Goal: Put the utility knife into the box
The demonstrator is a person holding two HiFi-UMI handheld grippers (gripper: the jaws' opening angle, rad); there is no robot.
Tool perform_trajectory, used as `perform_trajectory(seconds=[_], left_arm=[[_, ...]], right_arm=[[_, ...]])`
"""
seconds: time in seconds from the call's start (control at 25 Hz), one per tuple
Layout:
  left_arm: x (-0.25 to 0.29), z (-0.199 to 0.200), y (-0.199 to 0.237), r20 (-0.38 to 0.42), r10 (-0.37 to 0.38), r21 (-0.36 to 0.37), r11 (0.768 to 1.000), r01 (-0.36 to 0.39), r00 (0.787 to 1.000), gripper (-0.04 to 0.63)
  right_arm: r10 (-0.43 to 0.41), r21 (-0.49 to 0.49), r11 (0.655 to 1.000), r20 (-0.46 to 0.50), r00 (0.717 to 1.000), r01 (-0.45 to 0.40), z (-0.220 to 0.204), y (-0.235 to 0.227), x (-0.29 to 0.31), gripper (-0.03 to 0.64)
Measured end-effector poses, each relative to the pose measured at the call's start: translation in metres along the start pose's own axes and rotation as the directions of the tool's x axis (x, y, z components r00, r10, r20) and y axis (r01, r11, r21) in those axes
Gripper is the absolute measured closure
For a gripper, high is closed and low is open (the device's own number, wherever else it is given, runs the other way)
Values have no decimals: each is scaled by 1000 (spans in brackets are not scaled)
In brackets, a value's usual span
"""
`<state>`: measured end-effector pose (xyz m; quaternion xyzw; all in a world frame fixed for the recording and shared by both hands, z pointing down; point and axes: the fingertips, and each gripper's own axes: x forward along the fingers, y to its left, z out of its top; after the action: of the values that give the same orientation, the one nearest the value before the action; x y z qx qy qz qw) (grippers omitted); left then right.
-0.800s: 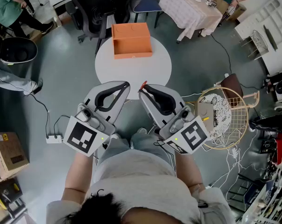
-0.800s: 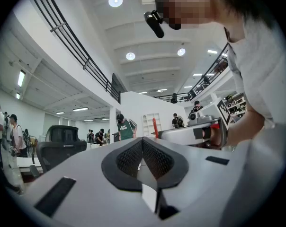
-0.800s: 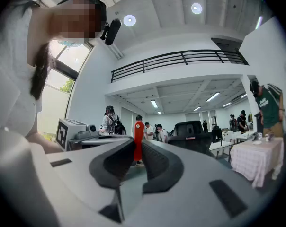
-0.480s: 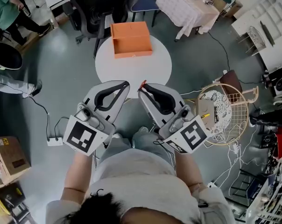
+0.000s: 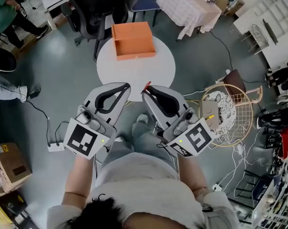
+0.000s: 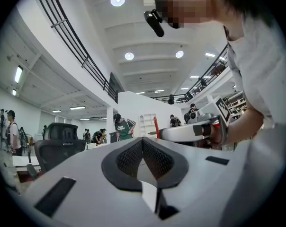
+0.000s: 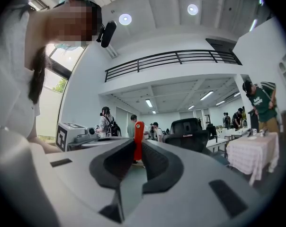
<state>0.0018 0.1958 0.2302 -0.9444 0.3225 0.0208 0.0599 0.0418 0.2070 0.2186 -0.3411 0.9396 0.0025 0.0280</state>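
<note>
Left gripper (image 5: 128,86): jaws pressed together, nothing between them. Right gripper (image 5: 145,92): jaws closed on the utility knife (image 7: 138,143). It is an orange handle standing upright between my pads, with its top end poking out past the tips. The two grippers sit side by side, tips near each other, both over the near edge of the round white table (image 5: 139,75).

The box (image 5: 136,55) is orange and open-topped, and I see nothing inside. It stands at the far edge of that table, straight ahead of my tips and well apart from them. The knife is in my right jaws, not in the box.

Apart from the box, the table top is bare white. The floor (image 5: 63,75) is grey all round.

- Beyond the box: a black office chair (image 5: 94,4).
- Ahead and to the right of my right gripper: a table under a pale checked cloth (image 5: 191,8).
- Just right of my right gripper: a round wire basket chair (image 5: 239,123) on the floor.
- Left of my left gripper: a white power strip (image 5: 53,146) with a cable, and a cardboard carton (image 5: 10,161) farther out.

The gripper views show a big hall:

- a white ceiling with round lights (image 6: 118,0)
- a railed balcony (image 7: 171,59)
- people standing far off
</note>
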Motion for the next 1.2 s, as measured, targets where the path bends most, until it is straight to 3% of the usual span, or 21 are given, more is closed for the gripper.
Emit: perform_trajectory(seconds=[0.32, 0.76, 1.2], left_arm=[[17, -13, 31, -11, 54, -6, 999, -54, 998, 586], [89, -18, 83, -8, 130, -12, 991, -131, 991, 586], [154, -25, 108, -9, 221, 18, 975, -221, 975, 586]], right_arm=[[39, 10, 999, -5, 999, -39, -11, -29, 26, 561], [124, -14, 992, -9, 992, -124, -4, -111, 64, 561], [225, -23, 974, -4, 974, -225, -4, -181, 78, 561]])
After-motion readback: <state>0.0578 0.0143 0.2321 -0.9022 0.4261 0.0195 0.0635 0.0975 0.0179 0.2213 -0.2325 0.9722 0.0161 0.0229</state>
